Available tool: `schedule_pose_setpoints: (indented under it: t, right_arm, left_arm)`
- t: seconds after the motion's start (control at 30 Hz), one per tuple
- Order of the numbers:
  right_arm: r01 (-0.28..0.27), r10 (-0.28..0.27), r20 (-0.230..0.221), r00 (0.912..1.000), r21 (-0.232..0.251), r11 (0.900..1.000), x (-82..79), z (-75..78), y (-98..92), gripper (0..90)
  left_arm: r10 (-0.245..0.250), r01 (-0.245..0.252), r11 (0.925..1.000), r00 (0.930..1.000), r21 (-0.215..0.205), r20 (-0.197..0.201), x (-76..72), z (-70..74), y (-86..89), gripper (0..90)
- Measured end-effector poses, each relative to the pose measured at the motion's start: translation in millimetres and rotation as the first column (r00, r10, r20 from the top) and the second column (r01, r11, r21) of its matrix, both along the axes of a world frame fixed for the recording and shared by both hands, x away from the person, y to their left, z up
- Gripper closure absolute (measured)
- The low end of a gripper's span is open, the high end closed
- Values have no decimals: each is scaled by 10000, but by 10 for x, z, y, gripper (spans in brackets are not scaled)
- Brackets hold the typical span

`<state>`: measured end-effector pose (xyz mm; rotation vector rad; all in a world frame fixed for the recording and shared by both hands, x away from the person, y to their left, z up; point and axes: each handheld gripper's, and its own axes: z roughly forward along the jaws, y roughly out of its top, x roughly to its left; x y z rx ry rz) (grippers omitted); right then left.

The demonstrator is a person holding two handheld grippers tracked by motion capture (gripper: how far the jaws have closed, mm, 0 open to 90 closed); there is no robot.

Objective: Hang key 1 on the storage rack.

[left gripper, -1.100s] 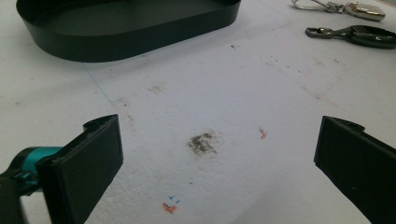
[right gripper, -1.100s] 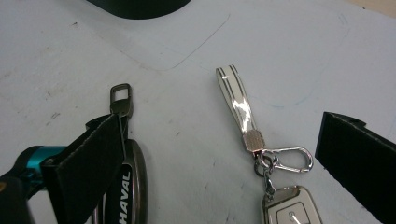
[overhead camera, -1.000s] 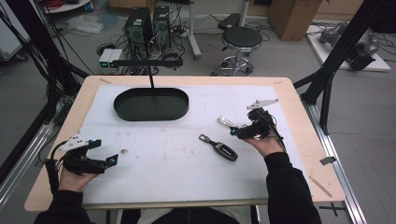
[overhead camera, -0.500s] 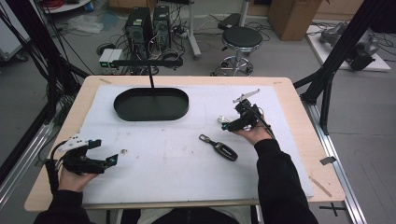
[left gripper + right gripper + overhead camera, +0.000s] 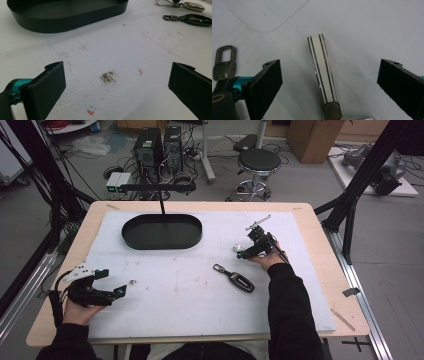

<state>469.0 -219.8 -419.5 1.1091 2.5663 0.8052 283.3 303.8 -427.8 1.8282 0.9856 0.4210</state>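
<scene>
Strap [image 5: 321, 72] lies between the right gripper [image 5: 329, 82]'s wide-apart jaws, long axis toward 12 o'clock; left gripper [image 5: 116, 86] gapes idle.

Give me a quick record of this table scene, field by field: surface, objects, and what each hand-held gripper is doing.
surface: white mat on a wooden table
tray: black oval tray, far side of the mat, nothing seen inside
dark key fob: dark key fob lying on the mat near the middle
striped strap: white strap with dark stripes lying between the right jaws, untouched
left hand-held gripper: left hand-held gripper, jaws wide open, near left edge, holding nothing
right hand-held gripper: right hand-held gripper, jaws open over the strap
</scene>
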Motion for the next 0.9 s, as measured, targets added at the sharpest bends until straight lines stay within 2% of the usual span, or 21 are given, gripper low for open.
schedule_pose_setpoints:
  t: [0.03,0.07,0.1,0.13,0.17,0.2,0.33,0.47,0.57,0.63,0.73,0.9]
  right_arm:
    - [-82,83,104,9999,-122,9999,-2,-7,13,108]
    - [-180,182,87,9998,-173,9997,-5,-10,25,182]
    - [-180,182,87,9998,-173,9997,-5,-10,25,182]
    - [-322,323,59,9995,-138,9994,-4,-12,27,221]
    - [-385,385,66,9992,-94,9992,-3,-9,34,297]
    - [-385,385,66,9992,-94,9992,-3,-9,34,297]
    - [-396,396,36,9992,-147,9991,-2,-8,35,406]
    - [-362,358,-148,9992,-267,9990,8,-27,15,467]
    - [-378,373,-217,9991,-213,9991,8,-34,14,552]
    - [-507,500,-417,9979,-174,9986,12,-46,16,624]
    - [-570,556,-439,9975,-316,9979,8,-55,34,715]
    - [-364,347,-309,9989,-567,9977,-5,-45,51,745]
  left_arm:
    - [0,0,10000,10000,6,1,1,-1,-2,17]
    - [5,-5,10000,10000,14,-3,1,-1,-2,17]
    - [6,-6,10000,10000,19,1,-1,0,-3,17]
    - [-1,1,10000,10000,18,6,-2,1,-3,17]
    - [2,-2,10000,10000,16,20,-3,2,-2,17]
    - [5,-5,10000,10000,13,19,-3,2,-2,17]
    - [-19,19,10000,10000,8,-25,1,-4,-4,17]
    - [-13,13,10000,10000,6,-21,0,-3,-3,17]
    - [-6,6,10000,10000,-14,-38,3,-7,-6,17]
    - [-34,34,10000,10000,32,-53,4,-7,-6,17]
    - [-56,56,10000,10000,-3,-44,1,-4,-5,17]
    - [-57,57,10000,10000,-19,-37,0,-3,-4,17]
